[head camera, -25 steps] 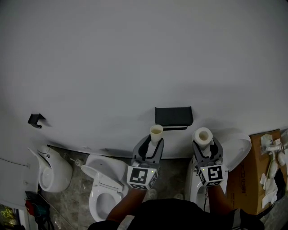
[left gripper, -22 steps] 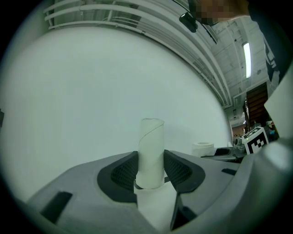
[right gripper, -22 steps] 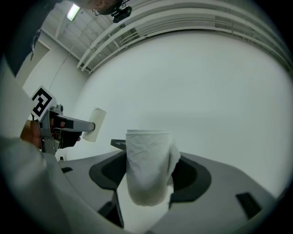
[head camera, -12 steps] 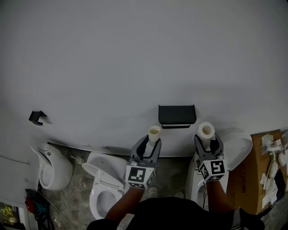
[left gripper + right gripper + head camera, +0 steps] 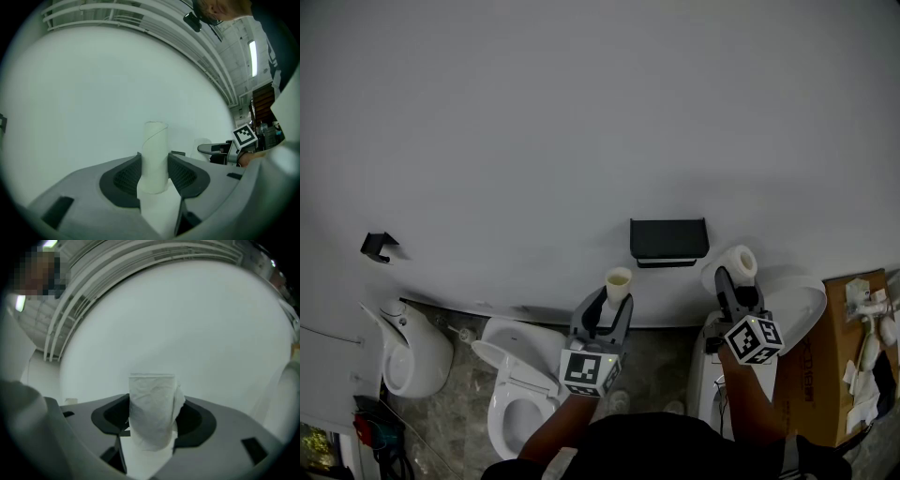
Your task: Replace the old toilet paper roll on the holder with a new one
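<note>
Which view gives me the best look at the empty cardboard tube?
The left gripper view: the cardboard tube fills the centre, upright, clamped in the jaws of the left gripper. The head view shows it small, open end up. The right gripper view does not show it.

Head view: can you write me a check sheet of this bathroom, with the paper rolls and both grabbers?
Surface: grey stone floor; plain white wall.
Job's things: black holder on the wall, no roll seen on it; empty tube; new roll.
Clutter: cardboard box with white bits, far right.
Grippers: left gripper shut on the tube; right gripper shut on the roll.
Cables: nothing seen.
Surroundings: toilet below left; black hook on the wall.
</note>
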### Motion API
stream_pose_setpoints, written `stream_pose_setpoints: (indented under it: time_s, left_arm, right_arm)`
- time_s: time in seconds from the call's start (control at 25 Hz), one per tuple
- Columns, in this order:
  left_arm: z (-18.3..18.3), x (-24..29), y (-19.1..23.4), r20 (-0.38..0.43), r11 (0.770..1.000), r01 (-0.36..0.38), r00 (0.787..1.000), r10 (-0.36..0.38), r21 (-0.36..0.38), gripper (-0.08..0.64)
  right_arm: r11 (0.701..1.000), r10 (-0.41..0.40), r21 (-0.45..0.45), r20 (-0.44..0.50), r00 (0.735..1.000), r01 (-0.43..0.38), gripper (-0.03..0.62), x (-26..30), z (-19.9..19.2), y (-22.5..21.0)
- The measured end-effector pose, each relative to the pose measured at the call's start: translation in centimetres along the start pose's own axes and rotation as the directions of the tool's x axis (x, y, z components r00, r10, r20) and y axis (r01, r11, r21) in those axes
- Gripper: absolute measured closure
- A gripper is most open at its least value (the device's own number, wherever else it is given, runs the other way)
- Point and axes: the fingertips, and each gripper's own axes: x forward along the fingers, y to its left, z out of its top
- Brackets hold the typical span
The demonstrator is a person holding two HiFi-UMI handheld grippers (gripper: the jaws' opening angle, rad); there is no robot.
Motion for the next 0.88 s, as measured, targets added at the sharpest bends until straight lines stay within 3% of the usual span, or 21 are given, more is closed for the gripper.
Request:
stream_pose_setpoints:
  time_s: [0.12,0.24,0.32,0.44,0.6,0.76,0.88]
  left_arm:
    - [-0.4,-0.1,0.1,-0.011,1.000,-0.005,1.000,0.005,-0.001,0.387]
    - [-0.8,-0.5,0.4,-0.023,1.000,-0.018,1.000,0.018,0.002,0.387]
    - [-0.9,-0.7,0.7,-0.022,1.000,-0.026,0.999,0.026,0.000,0.388]
    - [-1.4,-0.9,0.8,-0.031,1.000,-0.028,0.999,0.028,-0.003,0.387]
    - [-1.6,-1.0,0.9,-0.038,1.000,-0.030,0.999,0.029,-0.001,0.387]
    - [-2.2,-1.3,1.4,-0.064,0.999,-0.045,0.997,0.045,-0.010,0.387]
    - [-2.1,-1.5,1.6,-0.063,0.999,-0.048,0.997,0.048,-0.002,0.387]
  right_arm:
    - [0.982,-0.048,0.181,0.004,0.999,0.046,0.319,0.4,-0.6,-2.1]
    - [0.935,-0.087,0.347,0.009,0.996,0.079,0.319,0.9,-1.1,-3.8]
    - [0.881,-0.114,0.464,0.008,0.993,0.097,0.319,1.4,-1.6,-5.0]
    - [0.771,-0.152,0.626,0.004,0.988,0.116,0.319,1.9,-3.0,-6.6]
    - [0.635,-0.187,0.764,0.011,0.982,0.112,0.319,2.5,-4.6,-7.6]
    - [0.545,-0.196,0.832,0.012,0.980,0.099,0.319,3.2,-5.9,-7.4]
    - [0.509,-0.197,0.856,0.012,0.980,0.092,0.319,3.6,-6.5,-7.0]
